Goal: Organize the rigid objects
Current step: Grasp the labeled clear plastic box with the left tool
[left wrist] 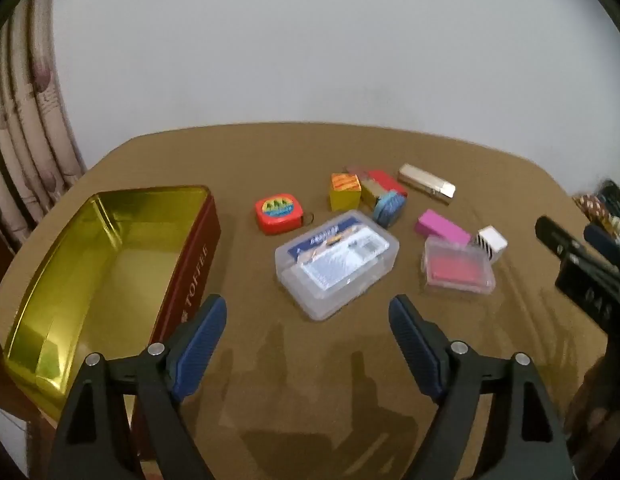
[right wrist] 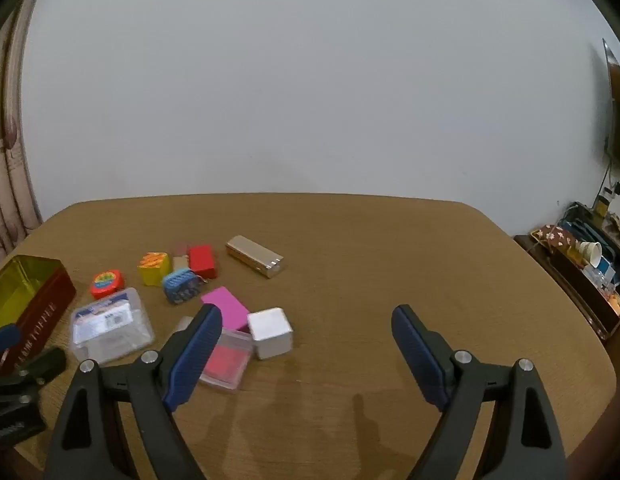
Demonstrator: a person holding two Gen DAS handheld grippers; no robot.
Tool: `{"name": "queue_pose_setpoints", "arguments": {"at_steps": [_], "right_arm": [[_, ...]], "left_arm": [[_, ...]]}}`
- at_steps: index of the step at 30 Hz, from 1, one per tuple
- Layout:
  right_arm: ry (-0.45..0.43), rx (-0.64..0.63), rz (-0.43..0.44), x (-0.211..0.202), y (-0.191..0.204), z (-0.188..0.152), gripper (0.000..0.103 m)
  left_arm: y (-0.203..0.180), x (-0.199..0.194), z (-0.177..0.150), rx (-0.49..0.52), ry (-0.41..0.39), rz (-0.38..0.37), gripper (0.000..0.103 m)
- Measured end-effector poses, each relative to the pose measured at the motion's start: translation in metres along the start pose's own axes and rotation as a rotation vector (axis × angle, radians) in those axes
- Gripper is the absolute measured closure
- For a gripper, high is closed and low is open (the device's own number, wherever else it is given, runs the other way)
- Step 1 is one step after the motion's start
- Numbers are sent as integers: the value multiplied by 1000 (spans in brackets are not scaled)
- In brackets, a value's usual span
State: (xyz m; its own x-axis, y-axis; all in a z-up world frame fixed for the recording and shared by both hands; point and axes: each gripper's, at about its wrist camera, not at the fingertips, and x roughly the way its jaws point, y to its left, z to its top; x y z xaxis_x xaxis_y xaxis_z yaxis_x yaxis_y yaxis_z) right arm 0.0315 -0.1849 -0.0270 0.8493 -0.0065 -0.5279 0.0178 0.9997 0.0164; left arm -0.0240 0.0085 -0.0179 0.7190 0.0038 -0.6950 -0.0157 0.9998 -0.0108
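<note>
An open red toffee tin [left wrist: 109,264] with a gold inside stands at the table's left; it also shows in the right wrist view [right wrist: 25,296]. Loose objects lie mid-table: a clear plastic case [left wrist: 336,262], a red tape measure [left wrist: 278,213], a yellow box [left wrist: 344,191], a red box [left wrist: 386,184], a gold bar [left wrist: 426,183], a pink box [left wrist: 442,230], a clear pink case [left wrist: 458,270] and a white cube [left wrist: 492,242]. My left gripper [left wrist: 307,320] is open and empty, just short of the clear case. My right gripper [right wrist: 305,332] is open and empty, right of the white cube [right wrist: 269,332].
The brown table [right wrist: 390,272] has rounded corners and a white wall behind. A curtain [left wrist: 25,152] hangs at the left. A low shelf with clutter [right wrist: 582,264] stands off the table's right side. A blue patterned box [right wrist: 181,286] lies among the objects.
</note>
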Motion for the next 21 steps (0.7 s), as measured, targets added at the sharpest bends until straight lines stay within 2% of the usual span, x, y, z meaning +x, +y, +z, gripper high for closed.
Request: {"name": "queue_pose_setpoints", "arguments": {"at_steps": [2,5,7,12,14,16,21], "right_arm": [[4,-6,-30,3,-7,-3,14],[9,-8,-66,8,-18,-7,14],[16,-11,-97,12,-24,-10,14],[35,50,-70,19,-45,-12,14],[42,70,-58,22,-49,-12,14],[45,85,-44,23,-50,-13,14],[51,103,-15,28,-51,-13,14]], "left_arm": [[3,1,0,20,30,-37,23],[3,-1,4,83,25,-75,23],[1,-2,14,137,42,-143,22],[-13,13,41,320,122,-228,17],[-17,25,49,366,153,-223,17],[-17,36,55,392,204,-255,17],[-19,61,59,460,283,-208,17]]}}
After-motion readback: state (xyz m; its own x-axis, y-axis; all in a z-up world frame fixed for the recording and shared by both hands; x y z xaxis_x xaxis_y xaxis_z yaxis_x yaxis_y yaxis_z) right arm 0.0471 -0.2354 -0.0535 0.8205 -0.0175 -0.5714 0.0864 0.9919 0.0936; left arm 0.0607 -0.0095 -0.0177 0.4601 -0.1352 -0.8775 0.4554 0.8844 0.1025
